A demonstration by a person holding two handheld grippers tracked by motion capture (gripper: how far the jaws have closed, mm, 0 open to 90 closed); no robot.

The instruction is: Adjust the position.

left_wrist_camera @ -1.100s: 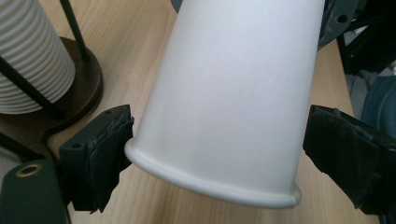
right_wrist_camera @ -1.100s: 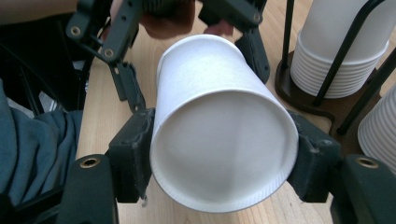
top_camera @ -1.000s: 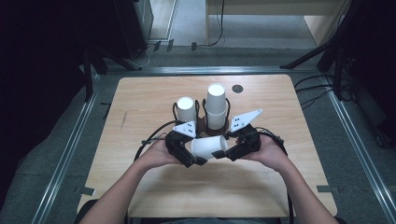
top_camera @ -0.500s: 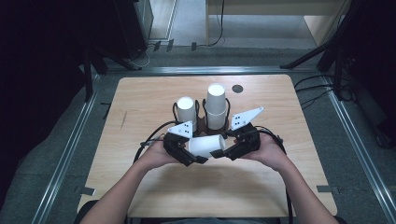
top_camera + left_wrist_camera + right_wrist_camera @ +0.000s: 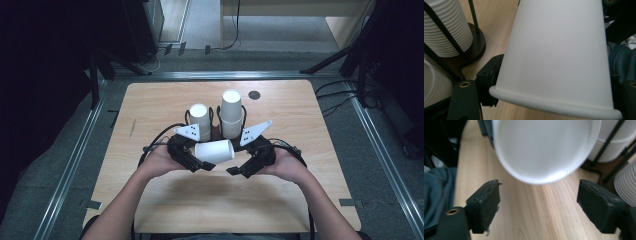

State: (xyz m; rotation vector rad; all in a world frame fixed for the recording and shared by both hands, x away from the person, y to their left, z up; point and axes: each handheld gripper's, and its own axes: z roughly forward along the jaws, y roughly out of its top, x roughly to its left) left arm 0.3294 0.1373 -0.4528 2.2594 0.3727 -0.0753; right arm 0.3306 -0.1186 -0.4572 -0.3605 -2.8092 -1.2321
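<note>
A white paper cup lies on its side above the wooden table, between my two grippers. My left gripper holds it near the rim. In the left gripper view the cup lies between the jaws, which have just been closing, and the left pad presses its wall. My right gripper stands just right of the cup's base. Its jaws have just been opening. In the right gripper view both pads stand wide apart with nothing between them, and the cup's base hangs above and beyond them.
Two stacks of white cups stand upside down in a black wire holder just behind the grippers. A small dark disc lies on the table farther back. Bare wood stretches in front of the hands.
The right gripper's jaws have spread and let go of the cup's base. The left gripper has closed on the cup. Both hands stay where they were.
</note>
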